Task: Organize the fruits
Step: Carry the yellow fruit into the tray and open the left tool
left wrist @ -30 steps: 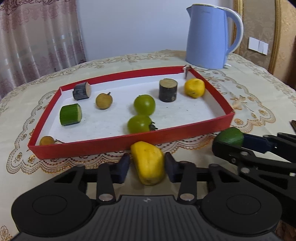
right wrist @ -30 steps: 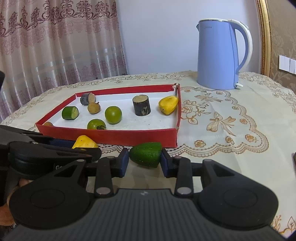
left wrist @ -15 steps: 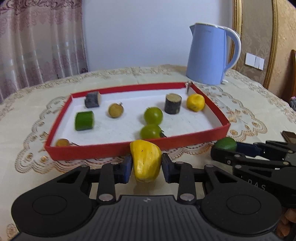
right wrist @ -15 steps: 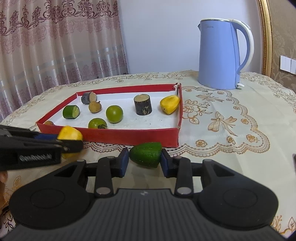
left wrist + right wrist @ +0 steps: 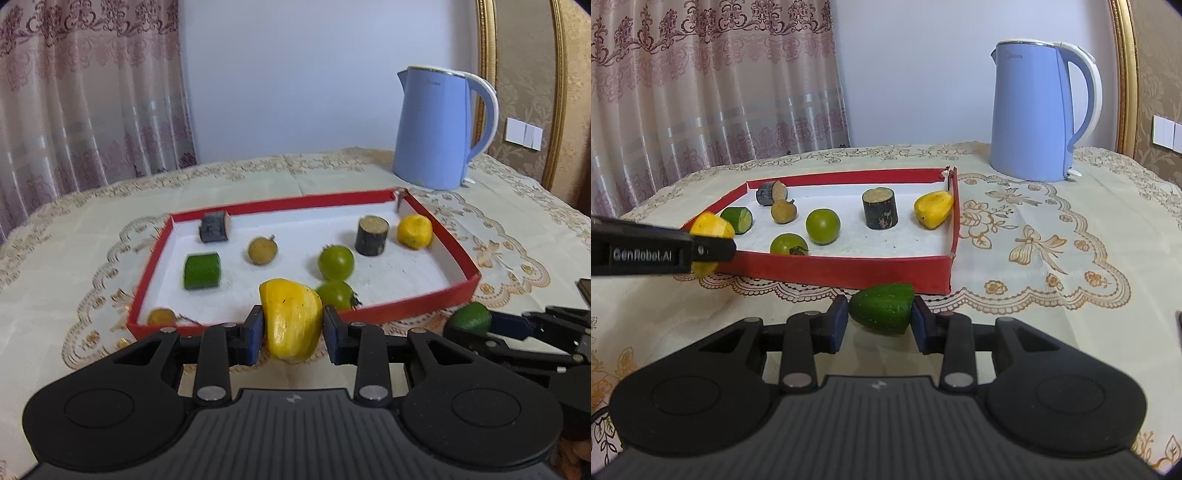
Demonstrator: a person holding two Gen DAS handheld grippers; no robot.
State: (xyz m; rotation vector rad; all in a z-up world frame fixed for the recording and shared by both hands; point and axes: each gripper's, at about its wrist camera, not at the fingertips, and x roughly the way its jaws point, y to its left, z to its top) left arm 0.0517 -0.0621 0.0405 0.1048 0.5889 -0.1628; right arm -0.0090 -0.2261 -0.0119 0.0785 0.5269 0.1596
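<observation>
Left hand-held gripper (image 5: 291, 330) clamps the yellow fruit (image 5: 291, 319); carry it over the red tray (image 5: 410, 304) rim before releasing; right hand-held gripper (image 5: 880, 319) clamps the green fruit (image 5: 882, 307).

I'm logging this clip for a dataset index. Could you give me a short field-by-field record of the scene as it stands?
setting: table with lace cloth
tray: red tray, white inside
in tray: eight fruit pieces
left gripper: shut on yellow fruit piece
right gripper: shut on green fruit piece
behind tray: blue kettle
</observation>
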